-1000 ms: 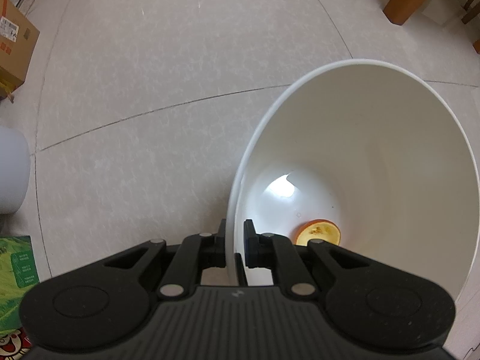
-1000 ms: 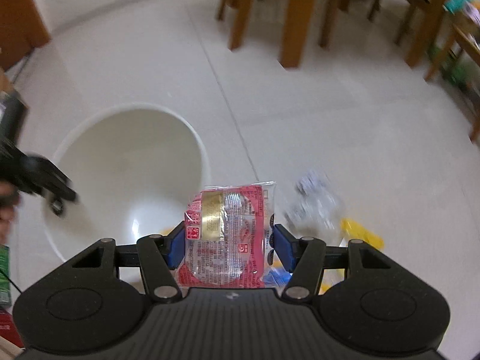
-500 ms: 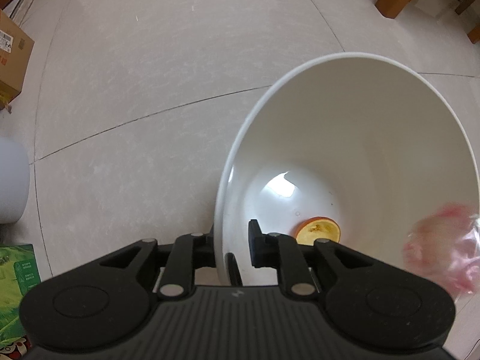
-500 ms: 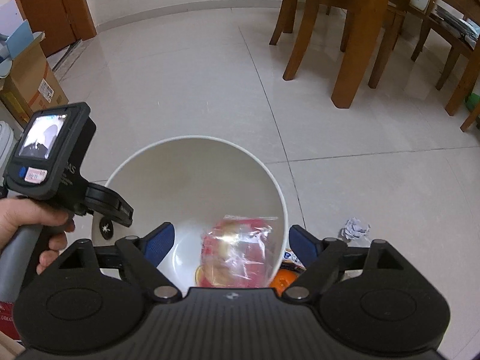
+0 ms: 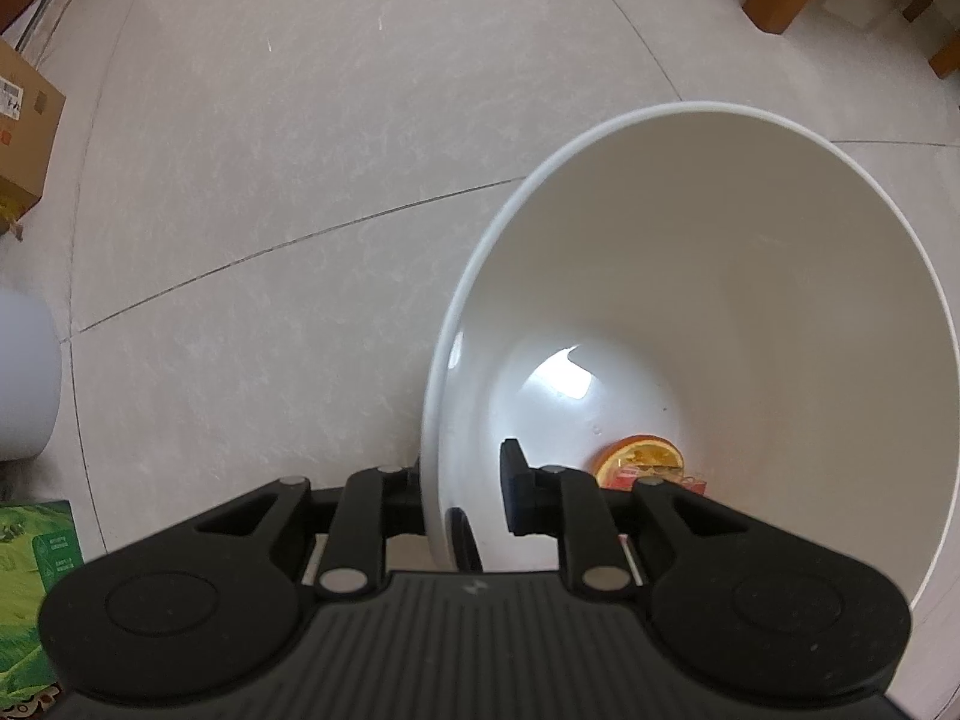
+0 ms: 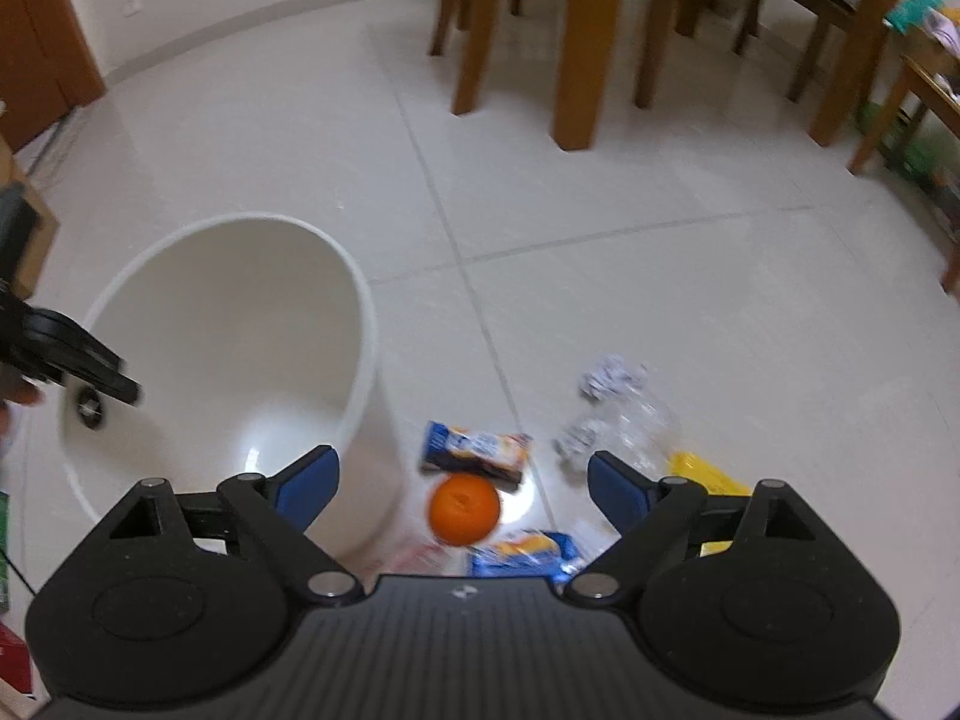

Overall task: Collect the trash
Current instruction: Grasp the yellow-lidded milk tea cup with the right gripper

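My left gripper (image 5: 462, 489) is shut on the near rim of the white bin (image 5: 780, 312), one finger outside and one inside. At the bin's bottom lie an orange peel (image 5: 639, 455) and a red packet (image 5: 690, 483). In the right wrist view the bin (image 6: 369, 396) stands at the left, with the left gripper (image 6: 90, 372) on its rim. My right gripper (image 6: 462, 486) is open and holds nothing. It hovers over litter on the floor: an orange (image 6: 465, 509), a blue-orange wrapper (image 6: 474, 449), a blue packet (image 6: 522, 552), crumpled paper (image 6: 612, 373), clear plastic (image 6: 639, 420) and a yellow scrap (image 6: 702, 471).
Wooden table and chair legs (image 6: 576, 60) stand farther back on the tiled floor. A cardboard box (image 5: 24, 138), a pale rounded object (image 5: 24, 378) and a green carton (image 5: 30, 588) sit to the left of the bin.
My right gripper opened over the bin and the red packet fell in. It then swung right, over the litter. The left gripper kept its hold on the rim.
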{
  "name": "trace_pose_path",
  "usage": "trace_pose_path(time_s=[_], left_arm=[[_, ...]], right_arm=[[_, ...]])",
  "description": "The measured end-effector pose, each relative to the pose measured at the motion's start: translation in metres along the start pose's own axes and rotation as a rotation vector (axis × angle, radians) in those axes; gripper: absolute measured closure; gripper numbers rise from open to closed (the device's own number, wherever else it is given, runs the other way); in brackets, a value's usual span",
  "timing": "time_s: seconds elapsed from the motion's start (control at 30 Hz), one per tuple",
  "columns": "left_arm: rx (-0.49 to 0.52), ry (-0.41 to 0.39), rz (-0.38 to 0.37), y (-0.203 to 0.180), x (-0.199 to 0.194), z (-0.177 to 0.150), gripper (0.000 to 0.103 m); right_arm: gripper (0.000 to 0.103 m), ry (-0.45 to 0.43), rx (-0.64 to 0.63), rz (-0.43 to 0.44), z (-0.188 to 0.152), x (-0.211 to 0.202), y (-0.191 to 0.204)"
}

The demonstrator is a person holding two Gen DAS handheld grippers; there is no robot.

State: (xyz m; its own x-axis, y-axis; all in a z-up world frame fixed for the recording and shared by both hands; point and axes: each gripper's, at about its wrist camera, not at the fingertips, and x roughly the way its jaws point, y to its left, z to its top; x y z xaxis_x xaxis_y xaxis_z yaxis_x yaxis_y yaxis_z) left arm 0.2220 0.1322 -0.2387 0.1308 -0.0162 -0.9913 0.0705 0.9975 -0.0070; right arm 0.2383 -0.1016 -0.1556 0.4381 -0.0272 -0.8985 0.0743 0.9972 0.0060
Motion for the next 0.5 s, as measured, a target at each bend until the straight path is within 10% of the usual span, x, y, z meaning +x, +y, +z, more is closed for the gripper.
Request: trace_pose_path(time_s=[0.5], left_arm=[[-0.013,-0.04,-0.035,-0.003,-0.005,-0.009,0.064]], right_arm=[[0.006,0.147,-0.133,-0.08,-0.112,0.114,-0.069]])
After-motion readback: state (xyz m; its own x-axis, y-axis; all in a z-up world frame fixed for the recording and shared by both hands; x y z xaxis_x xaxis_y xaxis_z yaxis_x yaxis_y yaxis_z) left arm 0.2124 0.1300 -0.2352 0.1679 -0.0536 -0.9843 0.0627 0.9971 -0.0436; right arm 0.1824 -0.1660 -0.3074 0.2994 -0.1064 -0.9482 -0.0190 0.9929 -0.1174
